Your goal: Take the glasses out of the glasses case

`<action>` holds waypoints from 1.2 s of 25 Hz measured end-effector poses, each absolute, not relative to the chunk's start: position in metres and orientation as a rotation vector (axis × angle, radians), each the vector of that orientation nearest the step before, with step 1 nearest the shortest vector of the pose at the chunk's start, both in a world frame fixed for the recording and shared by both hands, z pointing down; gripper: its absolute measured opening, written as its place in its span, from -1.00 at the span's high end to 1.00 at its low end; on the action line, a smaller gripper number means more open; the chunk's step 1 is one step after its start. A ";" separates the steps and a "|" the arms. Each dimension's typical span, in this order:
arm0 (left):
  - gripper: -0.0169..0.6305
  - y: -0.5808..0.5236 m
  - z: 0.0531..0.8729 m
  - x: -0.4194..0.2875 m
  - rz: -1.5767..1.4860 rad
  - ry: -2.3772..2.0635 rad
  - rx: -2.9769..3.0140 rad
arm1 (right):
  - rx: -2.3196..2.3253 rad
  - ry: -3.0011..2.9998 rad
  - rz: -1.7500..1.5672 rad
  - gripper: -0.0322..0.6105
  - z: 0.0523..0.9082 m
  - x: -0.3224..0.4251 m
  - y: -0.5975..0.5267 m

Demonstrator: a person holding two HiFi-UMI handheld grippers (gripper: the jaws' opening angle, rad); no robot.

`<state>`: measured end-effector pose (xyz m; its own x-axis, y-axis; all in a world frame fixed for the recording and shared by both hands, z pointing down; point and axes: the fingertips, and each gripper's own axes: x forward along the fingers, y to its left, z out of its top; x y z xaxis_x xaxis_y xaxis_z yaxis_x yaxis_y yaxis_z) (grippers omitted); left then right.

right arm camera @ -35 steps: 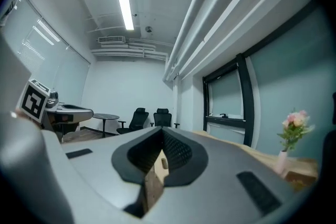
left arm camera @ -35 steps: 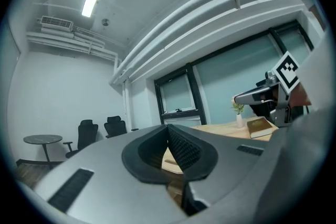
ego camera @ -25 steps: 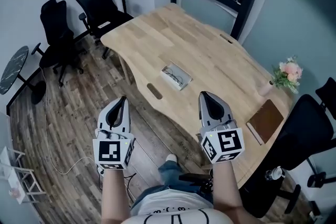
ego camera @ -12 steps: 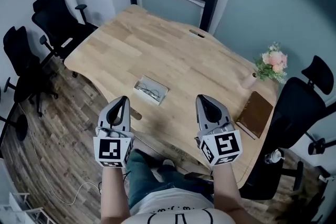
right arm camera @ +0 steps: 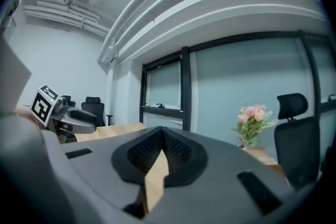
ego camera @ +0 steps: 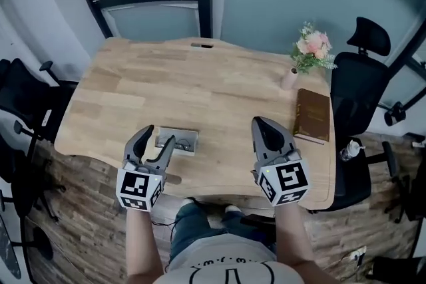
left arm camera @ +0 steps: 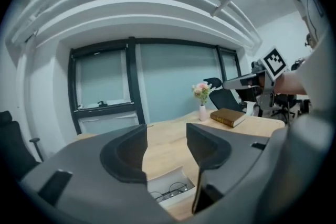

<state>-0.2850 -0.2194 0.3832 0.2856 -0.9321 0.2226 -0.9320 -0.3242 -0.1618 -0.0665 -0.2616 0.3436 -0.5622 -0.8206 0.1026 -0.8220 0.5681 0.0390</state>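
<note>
Glasses case (ego camera: 181, 141): lid-less and facing up on the counter (ego camera: 200, 83), close to the edge on my side, so I can reach straight into it.
Glasses (left arm camera: 170, 189): here they are, lying flat inside the case with the thin wire frame showing. Not yet lifted.
Left gripper (ego camera: 158, 138): right at the case's near left corner, and I see the case through the gap between its tips. Its jaws are opening with nothing pressed between them. I read that as making room for the frame.
Right gripper (ego camera: 259, 123): well to the right of the case, over bare counter. Its jaws are together and empty. My guess is it waits there to steady the case.
Contact: I cannot tell whether my left tips touch the case rim. From the left gripper view they look just short of it and above it.
Book (ego camera: 313, 115) and flower vase (ego camera: 290, 78): far right of the case, out of my way.
Step in hand: lining up on the case, as I judge it. The task has barely begun.
Risk: the frame is thin and sits low in the case, so a shallow dip may pinch the wall instead.
</note>
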 end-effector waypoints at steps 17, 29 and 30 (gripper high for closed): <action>0.48 -0.235 0.540 -0.307 -1.415 0.676 -2.732 | 1.733 -2.356 0.150 0.87 0.400 -0.106 -0.228; 0.56 -0.251 0.623 -0.303 -1.777 0.165 -2.562 | 1.796 -2.209 0.234 0.87 0.442 -0.108 -0.197; 0.57 -0.252 0.627 -0.302 -1.794 0.152 -2.555 | 1.797 -2.206 0.232 0.87 0.442 -0.106 -0.196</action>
<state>-0.3025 -0.2517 0.6268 0.3362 -0.0885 0.9376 -0.0701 -0.9952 -0.0688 -0.1065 -0.1961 0.4419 -0.1829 -0.9300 0.3187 -0.9759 0.2109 0.0553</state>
